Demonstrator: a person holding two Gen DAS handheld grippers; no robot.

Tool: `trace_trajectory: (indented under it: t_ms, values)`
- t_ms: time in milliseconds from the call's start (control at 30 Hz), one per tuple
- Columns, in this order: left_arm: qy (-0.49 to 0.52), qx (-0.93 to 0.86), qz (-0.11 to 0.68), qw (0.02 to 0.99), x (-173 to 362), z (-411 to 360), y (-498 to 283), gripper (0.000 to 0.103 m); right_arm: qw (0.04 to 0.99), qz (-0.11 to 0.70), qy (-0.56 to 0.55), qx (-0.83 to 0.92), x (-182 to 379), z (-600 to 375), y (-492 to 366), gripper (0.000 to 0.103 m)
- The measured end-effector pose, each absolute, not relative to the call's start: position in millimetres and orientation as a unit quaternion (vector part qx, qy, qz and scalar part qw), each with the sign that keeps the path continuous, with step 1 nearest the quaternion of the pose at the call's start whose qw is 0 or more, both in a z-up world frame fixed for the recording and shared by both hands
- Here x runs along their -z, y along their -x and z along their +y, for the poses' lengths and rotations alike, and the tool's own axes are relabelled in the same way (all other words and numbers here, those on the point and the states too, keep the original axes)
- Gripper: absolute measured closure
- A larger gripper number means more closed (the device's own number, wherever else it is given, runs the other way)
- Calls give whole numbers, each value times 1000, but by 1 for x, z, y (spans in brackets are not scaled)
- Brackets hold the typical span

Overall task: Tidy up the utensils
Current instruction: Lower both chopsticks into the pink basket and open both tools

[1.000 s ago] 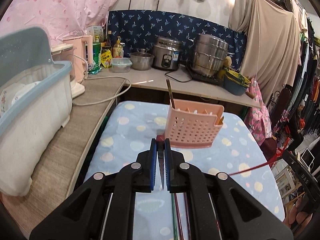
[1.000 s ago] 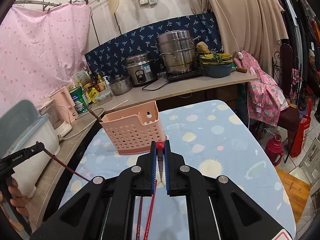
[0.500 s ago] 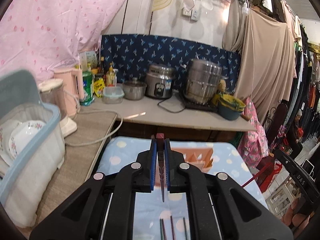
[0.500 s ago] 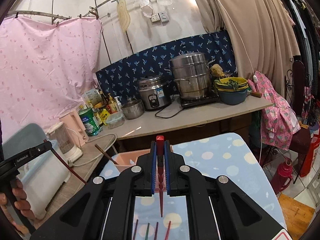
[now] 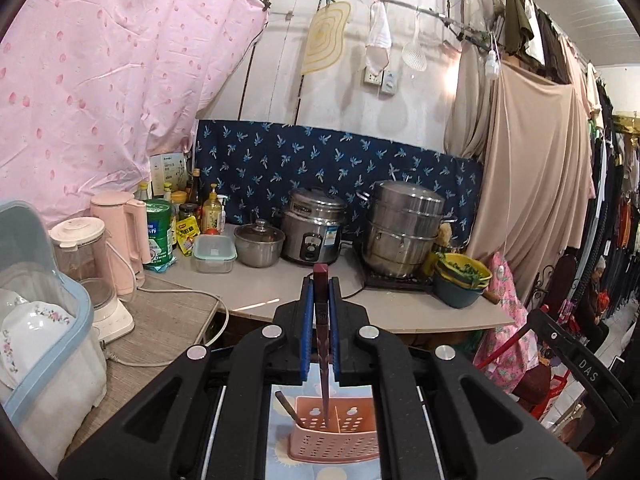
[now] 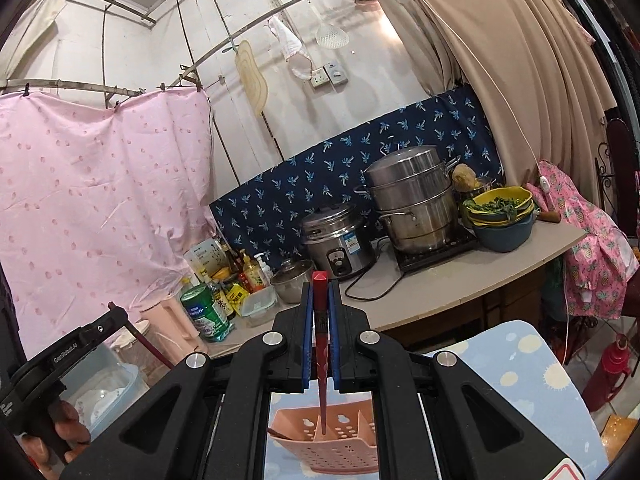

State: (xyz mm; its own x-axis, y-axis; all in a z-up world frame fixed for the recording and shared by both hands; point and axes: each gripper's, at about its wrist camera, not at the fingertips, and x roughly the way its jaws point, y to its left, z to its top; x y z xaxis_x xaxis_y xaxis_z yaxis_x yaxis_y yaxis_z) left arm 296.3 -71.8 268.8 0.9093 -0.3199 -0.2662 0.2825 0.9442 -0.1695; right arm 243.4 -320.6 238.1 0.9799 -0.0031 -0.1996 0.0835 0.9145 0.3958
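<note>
Chopsticks are being gripped, one in each gripper, above a pink perforated utensil basket (image 5: 334,436). In the left wrist view, a dark maroon chopstick (image 5: 323,344) is being clamped between the blue pads of the left gripper (image 5: 320,300); its blunt end is projecting beyond the fingertips, while its thin end is pointing down toward the basket's divided interior, seen below and behind the fingers. In the right wrist view, a red chopstick (image 6: 321,344) is being clenched in the same manner by the right gripper (image 6: 320,300), its tip hanging over the utensil basket (image 6: 332,442), close to the central divider. A brown utensil handle (image 5: 286,404) is leaning in the basket's left compartment, to the left of the fingers. The basket is being carried by a blue cloth-covered worktop (image 6: 516,364) printed with pale dots. Beyond the fingertips, a rice cooker (image 5: 314,232) and a stacked steel steamer (image 5: 406,228) are standing on a far counter. At the lower left of the right wrist view, the left gripper's handle is being held by a hand (image 6: 60,432).
</note>
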Motion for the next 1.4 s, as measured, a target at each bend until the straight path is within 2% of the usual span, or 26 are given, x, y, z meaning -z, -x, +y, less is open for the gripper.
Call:
trace_trajectory:
  t_ms: [367,633,667,733,800,933,1400]
  values:
    - [50,152,195,968,-206,-87,-336,96,963,159,-214,25,-174,-325,-294,96]
    - [47,157,222,961,-182,-88,-345,95,960,190,-203,26,-145,-318,-303,94]
    - [47,154,220,962,-180,-88,-344,94,960,191,-201,27,-144,-317,-303,90]
    - [42,152,218,963,-179,-88,-341,89,961,193,-196,26,-144,-315,-300,89]
    - [41,149,217,964,-178,-86,-338,79,963,191,-190,26,-145,-313,-297,89]
    - [40,146,215,965,-178,-81,-327,69,966,186,-178,24,-150,-306,-282,82]
    - [12,143,230,963,-166,-61,-266,68,970,199,-141,16,-146,-280,-211,80]
